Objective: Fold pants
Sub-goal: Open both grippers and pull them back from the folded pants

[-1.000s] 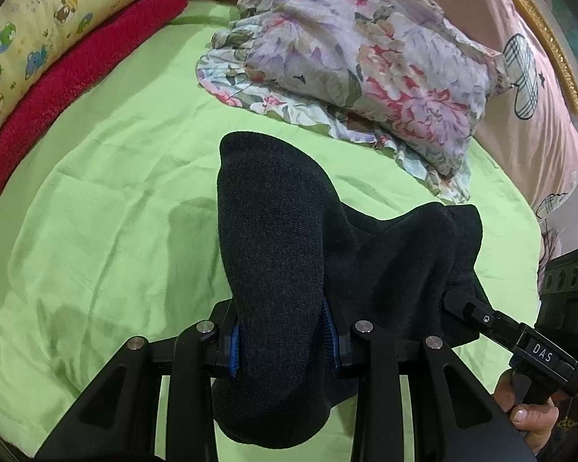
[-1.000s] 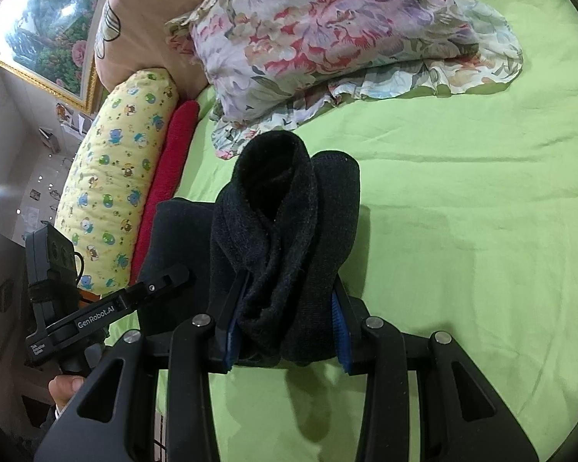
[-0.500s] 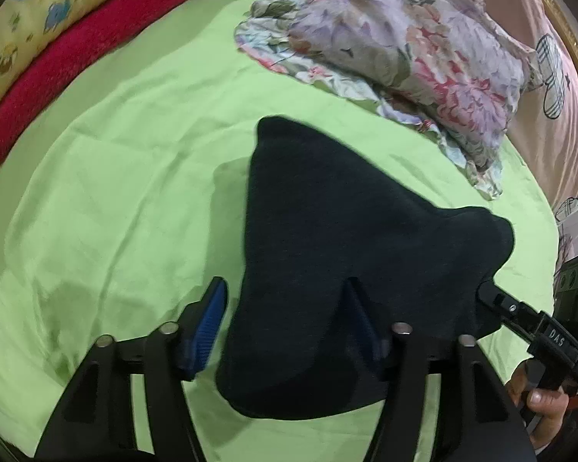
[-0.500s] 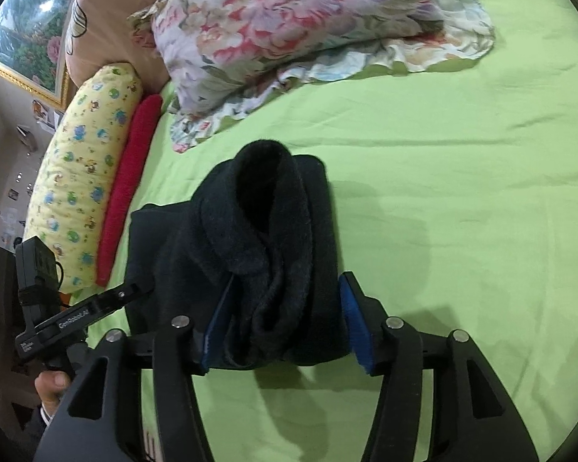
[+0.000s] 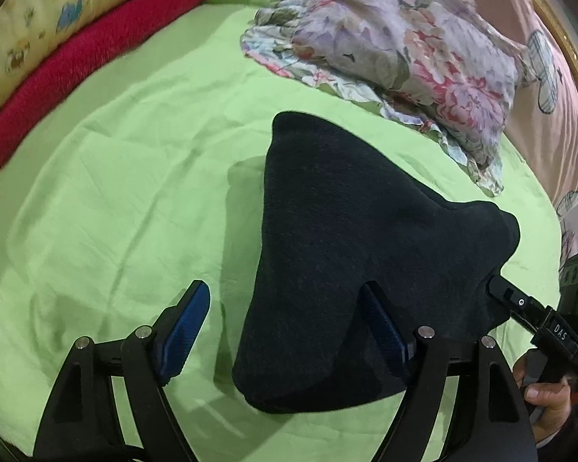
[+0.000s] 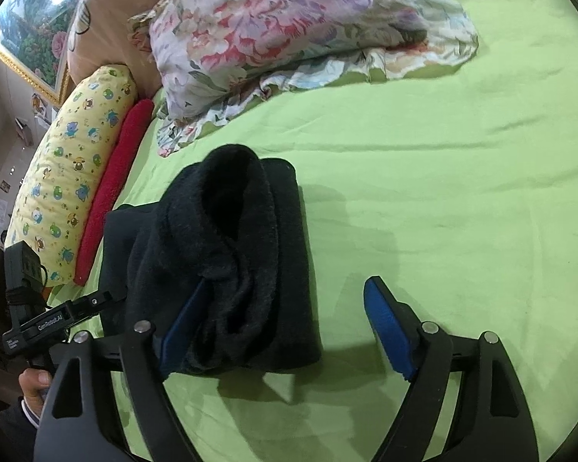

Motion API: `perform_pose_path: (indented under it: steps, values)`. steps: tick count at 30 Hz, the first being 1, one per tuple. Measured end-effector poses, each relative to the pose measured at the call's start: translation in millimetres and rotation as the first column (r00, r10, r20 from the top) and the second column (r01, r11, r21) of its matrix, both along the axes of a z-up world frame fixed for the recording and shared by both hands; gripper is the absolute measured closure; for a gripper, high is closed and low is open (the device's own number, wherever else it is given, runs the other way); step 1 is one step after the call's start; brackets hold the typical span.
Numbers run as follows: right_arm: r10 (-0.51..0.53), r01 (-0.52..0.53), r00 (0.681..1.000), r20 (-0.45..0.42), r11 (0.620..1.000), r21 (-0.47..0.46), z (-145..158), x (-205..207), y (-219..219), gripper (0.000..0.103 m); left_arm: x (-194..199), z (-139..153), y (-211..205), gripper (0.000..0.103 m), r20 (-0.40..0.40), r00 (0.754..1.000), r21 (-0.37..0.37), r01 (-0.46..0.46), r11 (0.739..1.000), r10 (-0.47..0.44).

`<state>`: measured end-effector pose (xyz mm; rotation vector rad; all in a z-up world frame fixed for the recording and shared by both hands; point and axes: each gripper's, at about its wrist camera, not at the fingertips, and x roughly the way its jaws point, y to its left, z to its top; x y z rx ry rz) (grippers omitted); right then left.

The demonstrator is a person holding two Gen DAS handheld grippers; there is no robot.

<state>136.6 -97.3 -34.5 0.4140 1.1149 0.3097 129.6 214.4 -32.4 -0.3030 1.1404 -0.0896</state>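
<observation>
Left gripper [image 5: 285,331]: jaws opening, pads off cloth | Right gripper [image 6: 285,323]: jaws opening, one pad beside cloth, no grip | Pants [image 5: 350,254]: dark folded bundle lying between both grippers on green sheet [image 5: 115,192] | Beyond: floral pillow [image 5: 404,50], red towel [image 5: 77,69].

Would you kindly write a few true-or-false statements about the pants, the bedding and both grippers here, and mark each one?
1. The dark pants lie on a green sheet. True.
2. The left gripper is clamped shut on the pants. False: its jaws are opening, one pad clear of the cloth.
3. A floral pillow lies beyond the pants. True.
4. The red towel covers the pants. False: it lies apart, beside a yellow pillow.
5. The right gripper holds nothing. True: its jaws are opening.
</observation>
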Motion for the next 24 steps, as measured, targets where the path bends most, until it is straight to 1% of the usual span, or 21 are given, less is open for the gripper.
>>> perform_pose_path:
  steps: [5, 8, 11, 12, 15, 18, 20, 21, 24]
  values:
    - [-0.002, 0.003, 0.998, 0.064, 1.000, -0.017, 14, -9, 1, 0.020, -9, 11, -2, 0.022, 0.014, 1.000, 0.040, 0.002, 0.999, -0.003]
    - [0.012, -0.008, 0.994, 0.109, 0.999, -0.034, 25, -17, 5, 0.020, -18, 17, 0, 0.022, 0.024, 1.000, 0.052, -0.017, 0.998, 0.016]
    - [0.045, -0.034, 0.987, 0.157, 0.997, -0.072, 37, -28, 13, 0.020, -31, 21, 1, 0.022, 0.046, 0.998, 0.076, -0.043, 0.996, 0.040]
    - [0.063, -0.048, 0.983, 0.175, 0.995, -0.089, 41, -33, 17, 0.019, -36, 22, 0, 0.022, 0.051, 0.998, 0.093, -0.049, 0.994, 0.045]
    - [0.103, -0.076, 0.971, 0.214, 0.989, -0.129, 48, -45, 26, 0.016, -48, 21, -5, 0.022, 0.041, 0.998, 0.178, -0.047, 0.983, 0.040]
    - [0.154, -0.110, 0.955, 0.253, 0.977, -0.181, 51, -60, 38, 0.014, -63, 22, -11, 0.022, 0.073, 0.997, 0.226, -0.034, 0.973, 0.018]
    - [0.188, -0.132, 0.947, 0.259, 0.967, -0.218, 47, -69, 47, 0.014, -72, 21, -15, 0.022, 0.085, 0.996, 0.244, -0.021, 0.970, 0.001]
    - [0.191, -0.137, 0.949, 0.252, 0.967, -0.216, 44, -71, 49, 0.014, -75, 19, -17, 0.022, 0.081, 0.997, 0.246, -0.011, 0.969, -0.009]
    - [0.169, -0.127, 0.964, 0.207, 0.971, -0.202, 33, -81, 51, 0.014, -84, 9, -18, 0.022, 0.077, 0.997, 0.229, -0.014, 0.973, -0.004]
